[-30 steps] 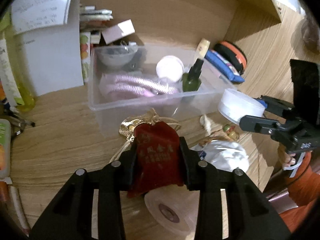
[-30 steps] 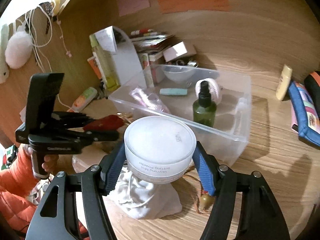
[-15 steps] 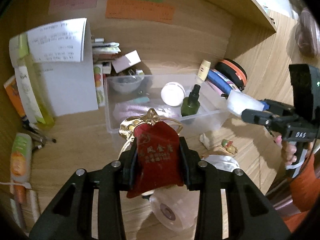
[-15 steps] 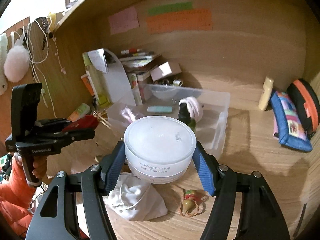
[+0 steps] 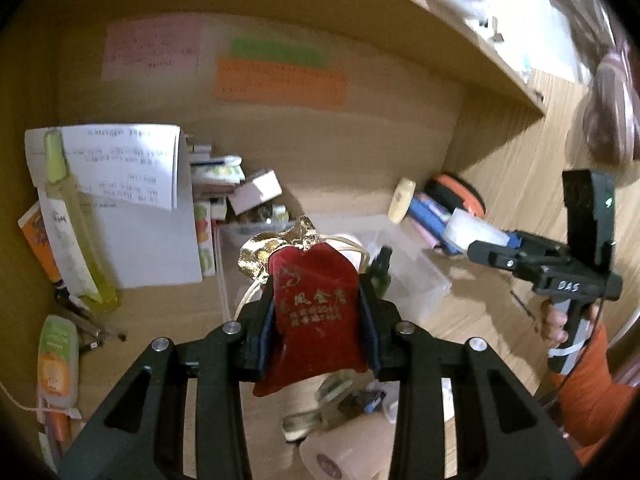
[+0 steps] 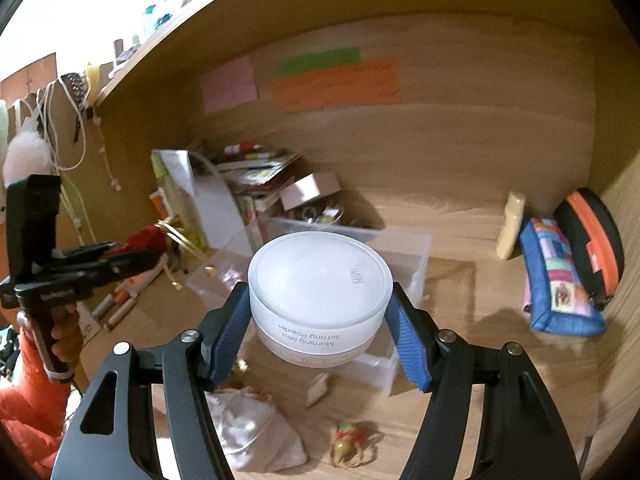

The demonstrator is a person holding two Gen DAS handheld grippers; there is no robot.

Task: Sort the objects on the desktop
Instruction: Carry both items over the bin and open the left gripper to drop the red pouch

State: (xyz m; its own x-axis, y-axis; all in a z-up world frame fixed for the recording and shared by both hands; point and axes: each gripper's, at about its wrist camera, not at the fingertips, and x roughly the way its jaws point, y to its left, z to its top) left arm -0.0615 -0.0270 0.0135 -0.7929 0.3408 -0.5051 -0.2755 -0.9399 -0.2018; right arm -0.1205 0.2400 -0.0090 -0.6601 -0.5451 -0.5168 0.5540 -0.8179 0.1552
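My left gripper [image 5: 318,314] is shut on a red drawstring pouch [image 5: 316,312] with gold lettering and a gold top, held high above the desk. My right gripper [image 6: 320,320] is shut on a round white setting powder jar [image 6: 318,292], also raised. Both hang in front of a clear plastic bin [image 5: 416,276] on the wooden desk; the bin also shows behind the jar in the right wrist view [image 6: 404,248]. The right gripper with the jar shows at the right of the left wrist view [image 5: 476,238]. The left gripper with the pouch shows at the left of the right wrist view [image 6: 132,254].
A white cloth bag [image 6: 256,436], a small fruit charm [image 6: 348,444] and a tape roll [image 5: 344,456] lie on the desk in front of the bin. A blue pencil case [image 6: 556,280] and an orange-black case [image 6: 592,236] lie right. Papers, books and a yellow bottle [image 5: 76,236] stand left.
Both grippers have risen and pulled back from the bin with their objects still held. The bin and desk now look smaller and lower in both views.
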